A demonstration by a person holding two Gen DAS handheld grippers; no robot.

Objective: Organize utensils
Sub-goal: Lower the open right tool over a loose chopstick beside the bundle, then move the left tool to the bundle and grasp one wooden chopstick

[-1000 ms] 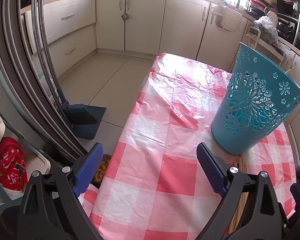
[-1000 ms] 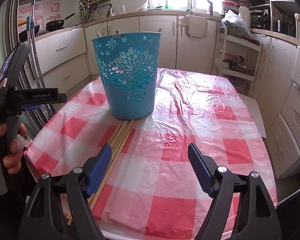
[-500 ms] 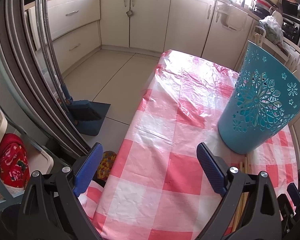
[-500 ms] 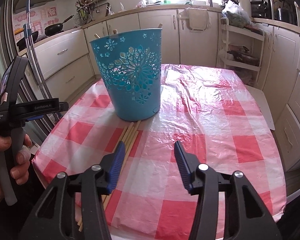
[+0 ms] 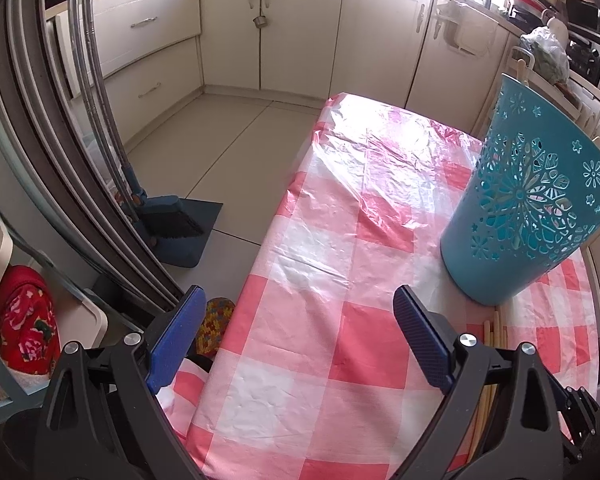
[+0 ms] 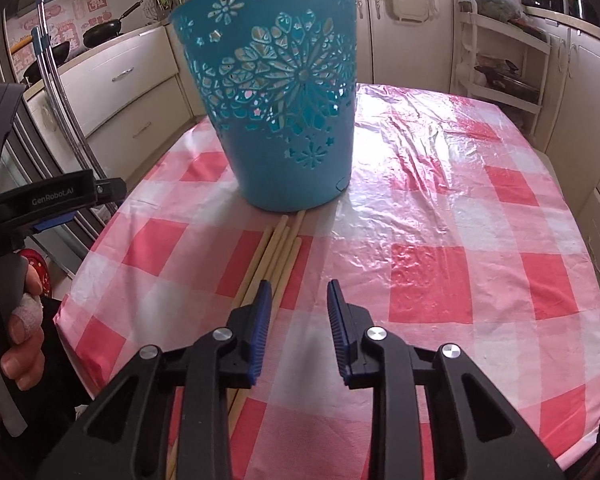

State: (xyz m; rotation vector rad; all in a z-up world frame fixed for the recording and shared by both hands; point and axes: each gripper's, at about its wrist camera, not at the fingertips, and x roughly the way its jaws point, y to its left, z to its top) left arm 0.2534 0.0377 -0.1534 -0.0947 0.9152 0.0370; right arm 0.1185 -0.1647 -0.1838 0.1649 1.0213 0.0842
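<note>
Chopsticks, pale wooden bundle (image 6: 278, 252), lie on the checked desk (image 6: 460, 248) at lower centre, touching the teal cut-out plastic bucket (image 6: 276, 112). Right hand-held gripper (image 6: 296, 300) is closing, nothing between its jaws. We should shift left, straddling one stick. Left hand-held gripper (image 5: 296, 334) wide, empty.

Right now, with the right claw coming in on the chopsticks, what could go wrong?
1. The chopsticks lie bunched side by side; the right claw, closing with nothing between its pads yet, may pinch several or none.
2. Their far ends reach the bucket base; a push forward could shove it.
3. The glossy tablecloth is wrinkled; sticks might slide.
</note>
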